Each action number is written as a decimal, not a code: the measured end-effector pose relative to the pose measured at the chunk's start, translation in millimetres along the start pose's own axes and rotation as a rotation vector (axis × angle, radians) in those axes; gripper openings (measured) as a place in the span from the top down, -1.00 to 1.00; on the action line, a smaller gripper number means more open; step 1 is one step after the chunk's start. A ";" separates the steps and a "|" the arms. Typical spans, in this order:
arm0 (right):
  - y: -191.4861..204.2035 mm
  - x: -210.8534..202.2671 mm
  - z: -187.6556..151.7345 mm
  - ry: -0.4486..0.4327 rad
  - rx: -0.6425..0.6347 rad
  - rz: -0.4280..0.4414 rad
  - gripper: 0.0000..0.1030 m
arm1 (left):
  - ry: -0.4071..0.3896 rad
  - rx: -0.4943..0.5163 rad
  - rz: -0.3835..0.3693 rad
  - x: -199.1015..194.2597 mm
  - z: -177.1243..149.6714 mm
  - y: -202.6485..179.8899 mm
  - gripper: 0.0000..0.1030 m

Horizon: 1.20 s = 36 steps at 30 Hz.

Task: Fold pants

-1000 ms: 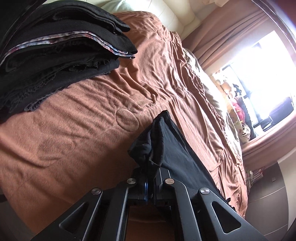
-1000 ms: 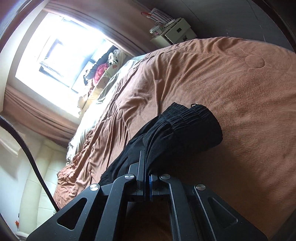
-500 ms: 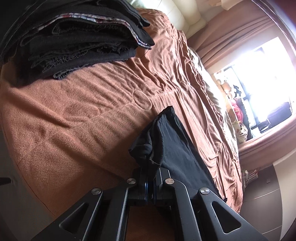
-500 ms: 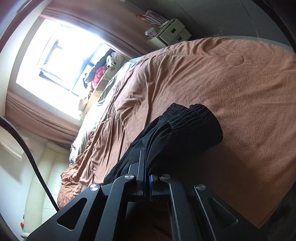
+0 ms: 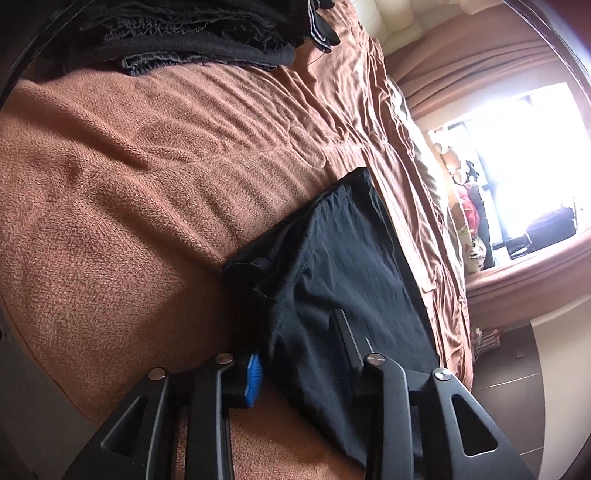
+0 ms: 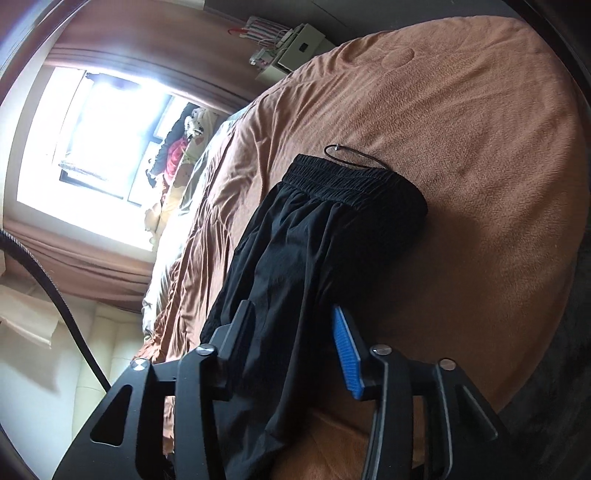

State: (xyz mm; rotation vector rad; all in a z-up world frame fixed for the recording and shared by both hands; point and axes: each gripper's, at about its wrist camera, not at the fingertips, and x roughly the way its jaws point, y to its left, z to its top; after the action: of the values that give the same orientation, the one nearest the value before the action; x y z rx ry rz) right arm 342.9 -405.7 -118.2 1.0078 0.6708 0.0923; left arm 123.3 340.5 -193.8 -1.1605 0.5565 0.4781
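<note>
- Our left hand-held gripper (image 5: 299,343) has its two black fingers spread apart; the black, thin-fabric pants (image 5: 343,266) lie between them, with no finger pressing the cloth.
- One left finger carries a blue ribbed pad (image 5: 254,373) beside the edge of the pants; the other finger lies over the fabric.
- Our right hand-held gripper (image 6: 291,328) is likewise spread wide, its blue ribbed pad (image 6: 347,354) standing clear of the cloth that runs between the fingers.
- The pants lie flat on the bed's brown fleece blanket (image 5: 140,192), running lengthwise along it.
- In the right wrist view we see the gathered elastic waistband (image 6: 347,181) at the far end of the pants (image 6: 295,258), with a thin black drawstring (image 6: 351,153) looping out onto the blanket (image 6: 480,147) toward the rounded bed corner.
- A stack of dark folded clothes (image 5: 192,33) sits on the blanket near the far edge of the bed, well apart from the pants.
- A bright window (image 6: 103,147) with brown curtains (image 5: 480,62) lies beyond the bed.
</note>
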 end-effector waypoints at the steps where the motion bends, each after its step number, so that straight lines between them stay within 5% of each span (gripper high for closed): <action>1: 4.3 -6.4 -3.6 -0.013 -0.014 -0.008 -0.08 | 0.000 0.008 -0.001 -0.7 -2.2 -2.6 0.13; 3: 14.8 -16.2 -11.7 -0.024 -0.055 -0.040 -0.34 | -0.004 0.020 -0.018 -2.0 -6.8 -7.5 -0.18; 6: 37.4 -20.8 -30.0 0.001 -0.144 -0.078 -0.37 | -0.011 0.033 -0.039 -2.7 -13.9 -15.1 -0.48; 14: 122.6 -7.1 -98.8 0.068 -0.516 -0.190 -0.60 | -0.016 0.120 -0.015 -1.8 -31.6 -36.3 -0.85; 22: 170.6 31.3 -155.6 0.166 -0.692 -0.106 -0.60 | 0.000 0.191 0.031 -3.5 -52.2 -48.7 -0.86; 29: 179.0 49.9 -194.8 0.275 -0.719 0.073 -0.60 | 0.019 0.236 -0.003 -3.7 -66.3 -51.2 -0.86; 36: 194.0 63.6 -232.6 0.243 -0.864 -0.019 -0.60 | 0.014 0.163 -0.082 -2.1 -57.2 -37.8 -0.89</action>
State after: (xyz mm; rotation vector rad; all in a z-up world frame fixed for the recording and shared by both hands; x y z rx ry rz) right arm 307.7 -101.3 -74.4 0.1561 0.7582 0.4527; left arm 135.8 274.0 -182.2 -1.0269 0.5478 0.3479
